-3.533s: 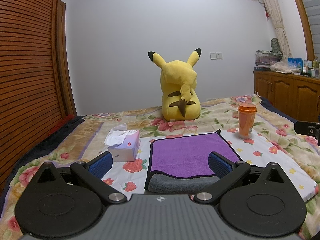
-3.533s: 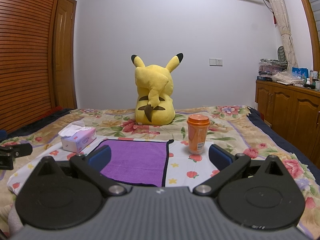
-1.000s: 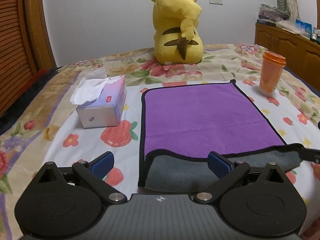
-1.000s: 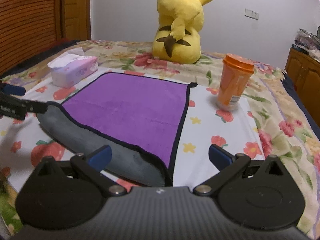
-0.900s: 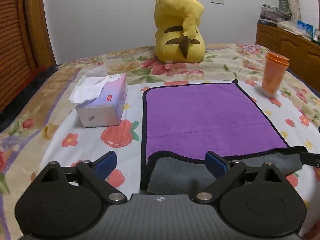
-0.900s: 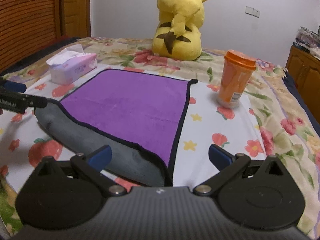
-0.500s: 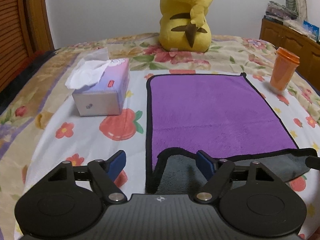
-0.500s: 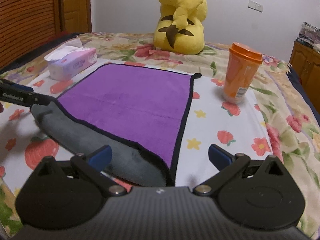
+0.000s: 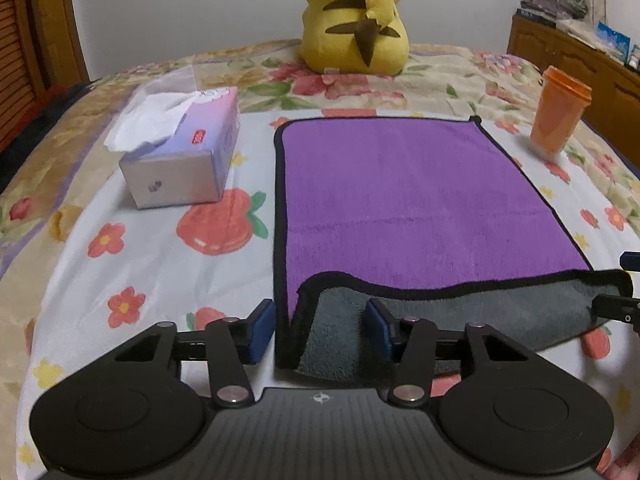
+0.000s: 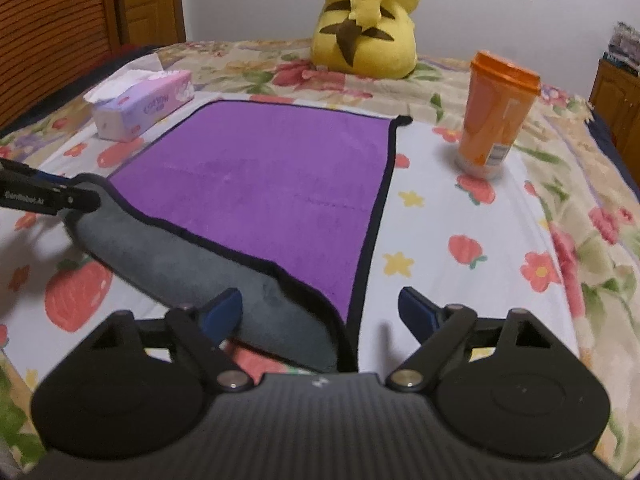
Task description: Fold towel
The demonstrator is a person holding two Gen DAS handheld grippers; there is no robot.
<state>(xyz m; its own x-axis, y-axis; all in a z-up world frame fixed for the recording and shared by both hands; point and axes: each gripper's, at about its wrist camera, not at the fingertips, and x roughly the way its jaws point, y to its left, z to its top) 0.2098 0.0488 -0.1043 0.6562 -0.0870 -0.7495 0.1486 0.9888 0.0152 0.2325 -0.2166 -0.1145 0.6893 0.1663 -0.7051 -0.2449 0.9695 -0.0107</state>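
Observation:
A purple towel [image 9: 416, 196] with a black hem and grey underside lies flat on the flowered bedspread [image 9: 160, 264]; it also shows in the right wrist view [image 10: 264, 192]. Its near edge is turned up, showing grey. My left gripper [image 9: 320, 326] is open, its fingers on either side of the near left corner. My right gripper [image 10: 320, 308] is open around the near right corner. Each gripper's tip shows at the other view's edge.
A tissue box [image 9: 180, 152] stands left of the towel. An orange lidded cup [image 9: 558, 116] stands to its right. A yellow plush toy [image 9: 356, 16] sits behind it. Wooden cabinets [image 9: 580, 60] line the right wall.
Both grippers have dropped and moved forward to the towel's near corners. Both jaws have narrowed, the left more, around the raised grey edge.

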